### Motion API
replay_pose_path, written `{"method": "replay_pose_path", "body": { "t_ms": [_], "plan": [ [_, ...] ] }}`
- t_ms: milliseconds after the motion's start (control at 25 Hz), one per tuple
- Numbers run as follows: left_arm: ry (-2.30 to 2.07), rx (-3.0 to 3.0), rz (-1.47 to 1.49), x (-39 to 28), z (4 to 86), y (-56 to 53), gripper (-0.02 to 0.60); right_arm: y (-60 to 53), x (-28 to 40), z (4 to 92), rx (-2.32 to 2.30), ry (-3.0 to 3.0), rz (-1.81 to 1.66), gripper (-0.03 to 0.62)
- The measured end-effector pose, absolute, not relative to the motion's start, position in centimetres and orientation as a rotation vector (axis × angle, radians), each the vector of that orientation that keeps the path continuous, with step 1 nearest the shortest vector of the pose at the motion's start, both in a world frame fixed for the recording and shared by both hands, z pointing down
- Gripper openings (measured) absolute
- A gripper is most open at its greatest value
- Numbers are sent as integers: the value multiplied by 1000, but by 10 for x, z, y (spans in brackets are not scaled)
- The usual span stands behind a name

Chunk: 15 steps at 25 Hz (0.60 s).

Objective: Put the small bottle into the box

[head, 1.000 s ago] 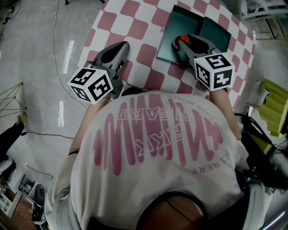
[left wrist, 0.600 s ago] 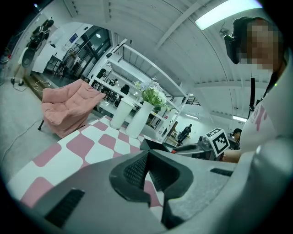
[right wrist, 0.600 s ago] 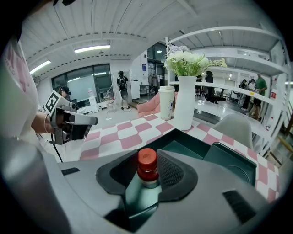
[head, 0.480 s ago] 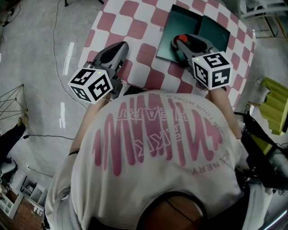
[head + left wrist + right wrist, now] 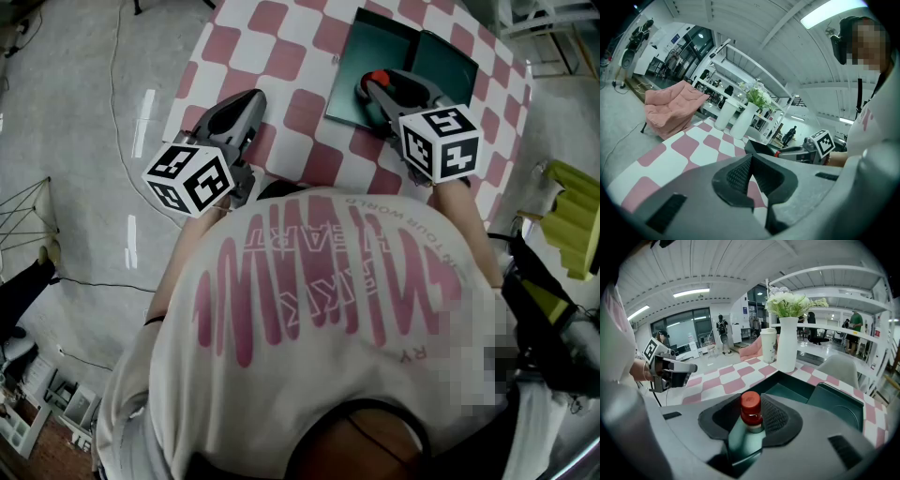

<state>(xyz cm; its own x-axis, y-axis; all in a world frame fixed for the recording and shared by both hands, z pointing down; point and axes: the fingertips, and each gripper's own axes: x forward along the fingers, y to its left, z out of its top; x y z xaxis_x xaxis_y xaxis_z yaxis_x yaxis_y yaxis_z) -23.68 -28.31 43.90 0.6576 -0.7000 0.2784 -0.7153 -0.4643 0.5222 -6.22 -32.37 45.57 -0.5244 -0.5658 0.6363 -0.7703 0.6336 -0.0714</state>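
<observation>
A small clear bottle [image 5: 751,412] with a red cap [image 5: 375,78] is pinched between the pads of my right gripper [image 5: 752,416]. In the head view my right gripper [image 5: 372,89] reaches over the near edge of the open dark teal box [image 5: 370,42], so the cap hangs above the box's inside. The box [image 5: 787,386] lies just ahead of the jaws, its lid [image 5: 839,404] folded out flat to the right. My left gripper [image 5: 249,101] rests over the checked table's left part, away from the box. Its jaws [image 5: 751,159] meet at the tips with nothing between them.
The table [image 5: 281,56] has a pink and white checked cloth. Beyond the box stand a white vase with flowers [image 5: 787,350] and a paper cup [image 5: 768,345]. The table edge runs close to my left gripper, with grey floor [image 5: 75,141] beyond it. A yellow-green object [image 5: 574,220] is at the right.
My right gripper has edged forward with the bottle, a little further over the box. The left gripper has stayed in place.
</observation>
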Motion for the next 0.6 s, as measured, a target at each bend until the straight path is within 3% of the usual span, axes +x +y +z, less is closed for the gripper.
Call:
{"method": "replay_pose_path", "body": {
  "t_ms": [600],
  "plan": [
    [-1177, 2245, 12, -244, 433, -276, 7, -325, -62, 455, 1086, -2289, 529, 135]
  ]
}}
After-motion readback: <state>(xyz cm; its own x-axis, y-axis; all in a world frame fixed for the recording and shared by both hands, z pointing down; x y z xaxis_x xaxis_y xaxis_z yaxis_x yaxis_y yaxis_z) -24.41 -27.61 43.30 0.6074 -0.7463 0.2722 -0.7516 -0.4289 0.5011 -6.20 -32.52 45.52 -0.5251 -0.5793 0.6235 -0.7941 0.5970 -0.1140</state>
